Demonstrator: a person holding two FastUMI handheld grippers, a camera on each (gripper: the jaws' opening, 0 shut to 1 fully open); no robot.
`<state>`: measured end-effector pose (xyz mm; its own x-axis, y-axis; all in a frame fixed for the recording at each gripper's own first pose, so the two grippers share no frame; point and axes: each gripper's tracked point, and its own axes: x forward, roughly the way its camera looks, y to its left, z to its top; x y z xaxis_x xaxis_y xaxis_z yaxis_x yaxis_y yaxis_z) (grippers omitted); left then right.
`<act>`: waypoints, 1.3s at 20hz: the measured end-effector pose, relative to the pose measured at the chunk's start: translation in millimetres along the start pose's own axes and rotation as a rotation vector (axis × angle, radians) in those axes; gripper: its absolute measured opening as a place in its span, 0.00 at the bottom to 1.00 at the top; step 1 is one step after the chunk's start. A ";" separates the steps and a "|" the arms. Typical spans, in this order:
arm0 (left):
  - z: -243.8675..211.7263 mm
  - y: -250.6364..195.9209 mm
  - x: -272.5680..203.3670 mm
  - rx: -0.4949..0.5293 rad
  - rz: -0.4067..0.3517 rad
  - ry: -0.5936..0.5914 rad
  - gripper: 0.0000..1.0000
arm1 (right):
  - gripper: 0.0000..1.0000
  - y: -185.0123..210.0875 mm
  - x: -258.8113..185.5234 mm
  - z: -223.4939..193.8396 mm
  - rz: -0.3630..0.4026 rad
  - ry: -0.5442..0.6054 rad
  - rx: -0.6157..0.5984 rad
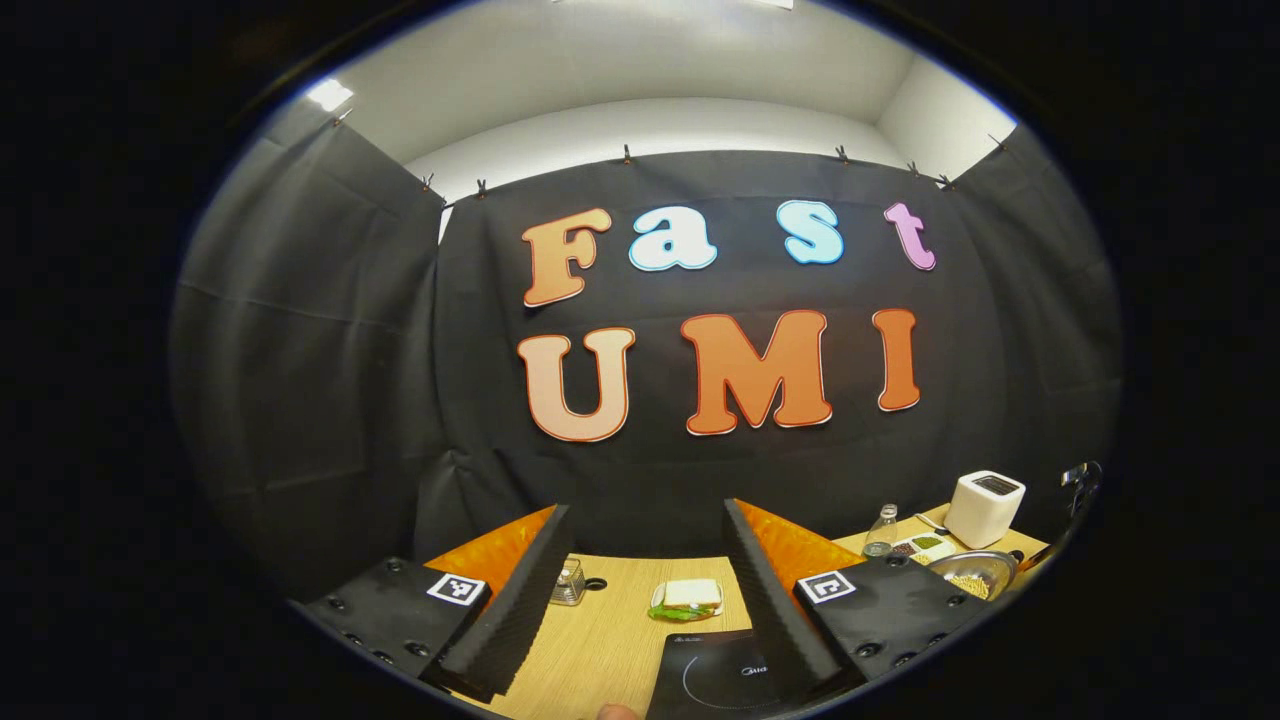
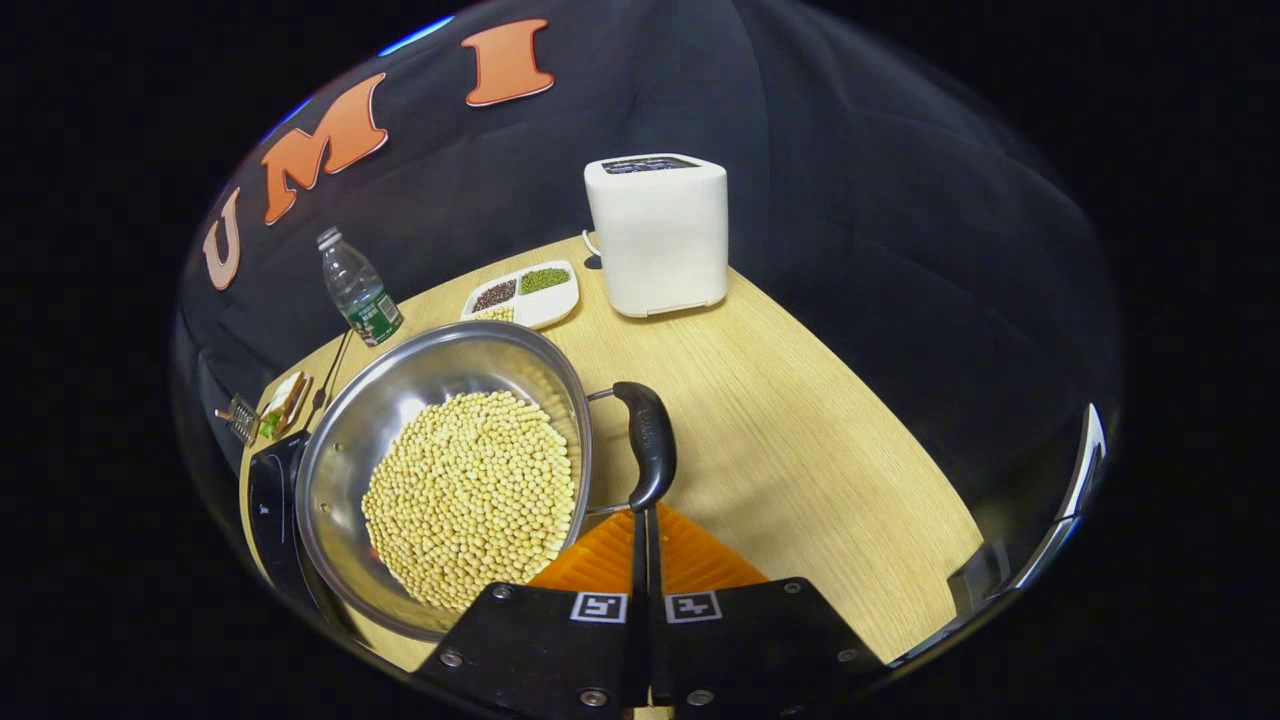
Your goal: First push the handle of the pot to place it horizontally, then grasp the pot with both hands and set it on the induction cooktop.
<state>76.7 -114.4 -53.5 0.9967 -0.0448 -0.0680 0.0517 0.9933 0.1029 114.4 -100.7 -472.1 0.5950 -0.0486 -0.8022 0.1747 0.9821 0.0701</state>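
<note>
Steel catches my eye first: the pot (image 2: 440,450) sits on the light wood tabletop (image 2: 800,430) in my right gripper view, its bowl heaped with pale yellow beans (image 2: 470,500). Its black handle (image 2: 648,445) juts from the rim on two metal rods, and my right claw (image 2: 645,535) is just below that handle with its two fingers pressed together, nothing between them (the tips meet right at the handle's near end, though I can't tell whether they touch it). The pot's far side overlaps the dark induction cooktop (image 2: 275,530), which peeks out along the left rim. Behind the pot stand a plastic water bottle (image 2: 358,290), a white divided dish (image 2: 525,293) of dark, green and pale grains, and a white toaster (image 2: 660,232). A sandwich (image 2: 283,400) lies farther left.

From my left gripper view, the left claw (image 1: 648,590) is spread wide, fingers (image 1: 510,610) well apart, hovering above the tabletop (image 1: 600,630) and holding nothing. Between them I see the sandwich (image 1: 688,598) on its small plate, and the black cooktop (image 1: 710,680) nearer to me. A small glass jar (image 1: 568,582) sits by the left finger. Off to the right are the pot (image 1: 975,572), the bottle (image 1: 880,532), the grain dish (image 1: 925,546) and the toaster (image 1: 985,508).
</note>
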 end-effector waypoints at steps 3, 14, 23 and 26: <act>-19.5 -19.6 9.0 0.004 -0.014 0.021 0.98 | 0.00 -4.2 10.0 8.2 -0.017 -0.008 -0.011; -141.9 -197.7 39.7 -0.021 -0.198 0.139 0.98 | 0.06 -28.7 3.7 28.3 -0.054 -0.062 -0.005; -258.7 -328.7 32.3 0.027 -0.315 0.326 0.99 | 0.82 -4.1 -28.9 82.9 0.064 -0.290 0.011; -293.1 -340.8 33.5 0.039 -0.298 0.401 0.98 | 0.94 9.2 -19.4 88.7 0.084 -0.328 -0.047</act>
<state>74.1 -423.3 -381.7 0.8359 -0.2743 -0.4754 0.3408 0.9384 0.0578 174.1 -106.9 -403.3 0.8279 -0.0156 -0.5606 0.0825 0.9921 0.0943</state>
